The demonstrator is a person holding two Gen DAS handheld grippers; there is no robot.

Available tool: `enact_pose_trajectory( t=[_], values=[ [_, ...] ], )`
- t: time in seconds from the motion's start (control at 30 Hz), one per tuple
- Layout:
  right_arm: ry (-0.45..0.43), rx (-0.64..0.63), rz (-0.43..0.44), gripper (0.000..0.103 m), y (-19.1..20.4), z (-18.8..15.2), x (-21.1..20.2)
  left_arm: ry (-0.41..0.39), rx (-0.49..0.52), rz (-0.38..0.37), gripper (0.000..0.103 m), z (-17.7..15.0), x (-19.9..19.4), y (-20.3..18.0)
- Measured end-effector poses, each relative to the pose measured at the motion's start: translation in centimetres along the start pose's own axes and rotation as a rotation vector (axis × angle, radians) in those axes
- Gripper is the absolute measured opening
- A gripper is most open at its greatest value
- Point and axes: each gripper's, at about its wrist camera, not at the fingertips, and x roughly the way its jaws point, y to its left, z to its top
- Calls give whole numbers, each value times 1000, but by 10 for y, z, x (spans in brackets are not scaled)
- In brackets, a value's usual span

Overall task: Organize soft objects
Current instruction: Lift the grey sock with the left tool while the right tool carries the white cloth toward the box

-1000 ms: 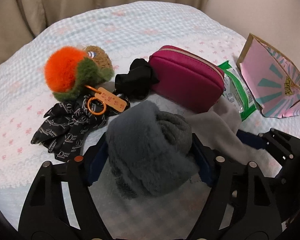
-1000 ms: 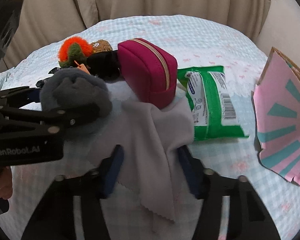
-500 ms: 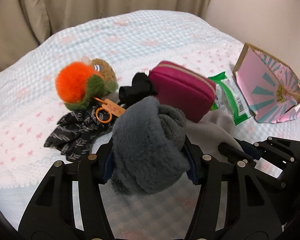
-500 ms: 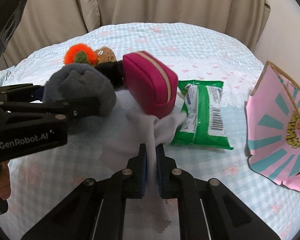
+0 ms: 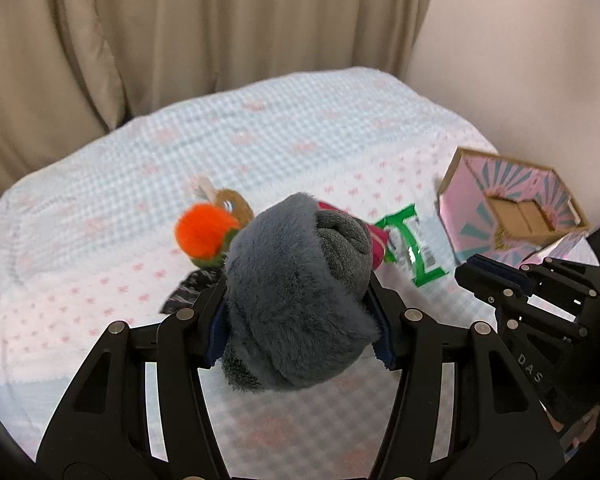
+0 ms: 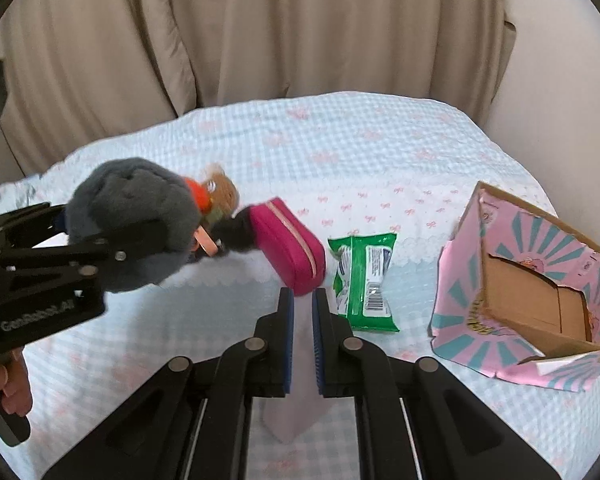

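My left gripper (image 5: pixel 298 316) is shut on a rolled grey fluffy sock bundle (image 5: pixel 296 300) and holds it above the bed; it also shows in the right wrist view (image 6: pixel 132 220). My right gripper (image 6: pixel 302 316) is shut on a pale grey cloth (image 6: pixel 296 408) that hangs down between its fingers. An open pink box (image 6: pixel 532 304) with a brown cardboard inside stands at the right, also in the left wrist view (image 5: pixel 512 212). An orange and green plush (image 5: pixel 204 236), a black scrunchie (image 6: pixel 238 232) and a magenta pouch (image 6: pixel 290 248) lie on the bed.
A green wipes pack (image 6: pixel 364 280) lies between the pouch and the box. A black patterned scarf (image 5: pixel 188 294) lies under the plush. The checked bedspread (image 5: pixel 280 132) stretches back to beige curtains (image 6: pixel 300 28). A wall rises at the right.
Both grippers have risen well above the bed, carrying the sock bundle and the grey cloth. The cloth has left the bed beside the pouch. The box's open inside has come into view.
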Motion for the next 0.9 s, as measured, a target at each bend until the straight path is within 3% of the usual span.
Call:
enact_pose_trajectory(
  t=[0.27, 0.33, 0.37, 0.4, 0.43, 0.53, 0.63, 0.77, 0.9],
  values=[
    [68, -20, 45, 8, 0, -23, 5, 17, -29, 28, 53, -17, 0, 15],
    [73, 0, 74, 19, -1, -33, 16, 28, -36, 30, 53, -28, 6, 20],
    [50, 16, 75, 44, -2, -40, 18, 35, -38, 32, 53, -33, 10, 22],
    [35, 25, 70, 89, -3, -44, 21, 40, -37, 32, 53, -37, 12, 24],
    [39, 27, 72, 103, -3, -49, 28, 45, -36, 33, 53, -42, 15, 26],
    [66, 17, 46, 103, 0, -55, 41, 59, -33, 34, 53, -54, 24, 31],
    [151, 0, -30, 103, 2, -60, 69, 71, -36, 32, 53, -64, 33, 38],
    [148, 12, -50, 102, 0, -64, 99, 80, -37, 26, 53, -72, 44, 45],
    [139, -11, -16, 81, 4, -62, 123, 81, -32, 27, 53, -74, 51, 50]
  ],
)
